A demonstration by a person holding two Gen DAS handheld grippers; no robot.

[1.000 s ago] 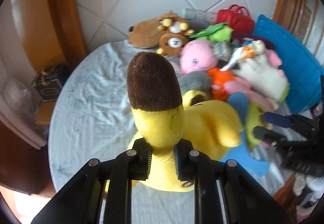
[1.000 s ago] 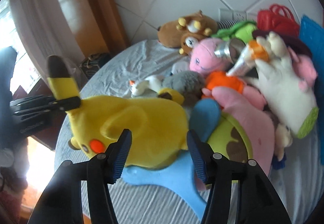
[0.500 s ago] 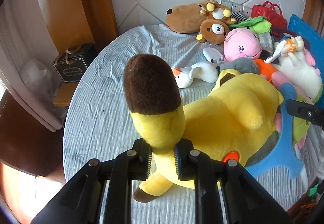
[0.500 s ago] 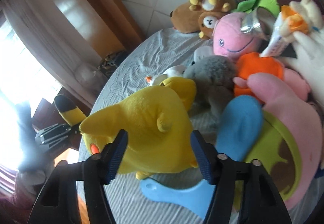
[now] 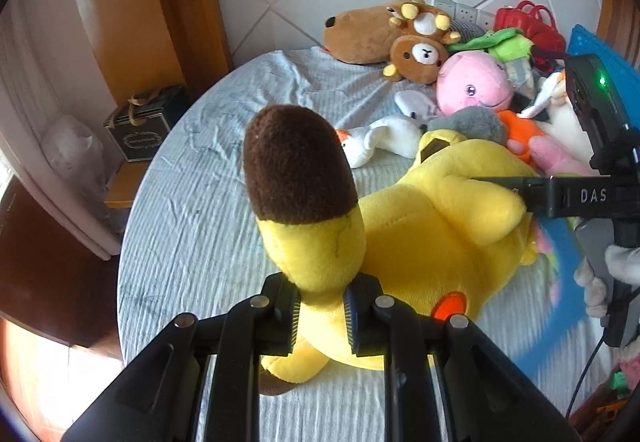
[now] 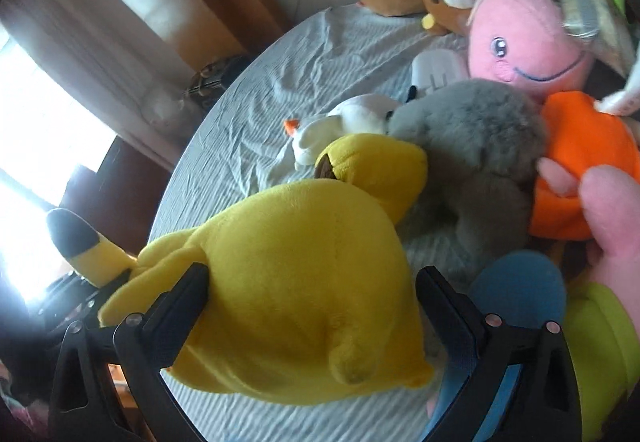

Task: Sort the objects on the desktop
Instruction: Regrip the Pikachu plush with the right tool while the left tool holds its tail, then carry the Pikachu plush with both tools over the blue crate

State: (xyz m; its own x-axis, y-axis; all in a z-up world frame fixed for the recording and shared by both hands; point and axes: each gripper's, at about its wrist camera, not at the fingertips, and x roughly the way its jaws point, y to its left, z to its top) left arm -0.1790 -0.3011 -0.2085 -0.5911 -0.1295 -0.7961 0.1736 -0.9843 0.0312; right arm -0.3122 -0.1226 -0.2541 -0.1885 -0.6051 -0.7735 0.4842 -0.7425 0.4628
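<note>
1. Yellow plush toy [image 5: 432, 242] lies on the table [image 5: 192, 210], which is covered in a pale wrinkled cloth, at the near edge of a heap of soft toys.
2. We hold its brown-tipped ear [image 5: 298, 178] in our left gripper [image 5: 320, 312], clenched tight on the yellow part just below the brown tip, so the ear stands up in front of the camera.
3. Our right gripper [image 6: 312, 306] straddles the toy's body; its jaws are opening and stand wide, one finger on either side of the yellow bulk. Whether the pads touch the plush, we cannot tell.
4. Beside the yellow toy sit a grey furry toy [image 6: 468, 138] and a small white toy with an orange beak [image 5: 380, 140], both touching or nearly touching it.
5. Farther back lie a pink round toy [image 5: 474, 84], a small brown bear [image 5: 418, 58] and a long brown plush [image 5: 360, 36] by the tiled wall.
6. An orange plush [image 6: 588, 162] sits to the right of the grey one.
7. Part of a flat blue toy [image 6: 520, 290] lies under the right gripper's finger.
</note>
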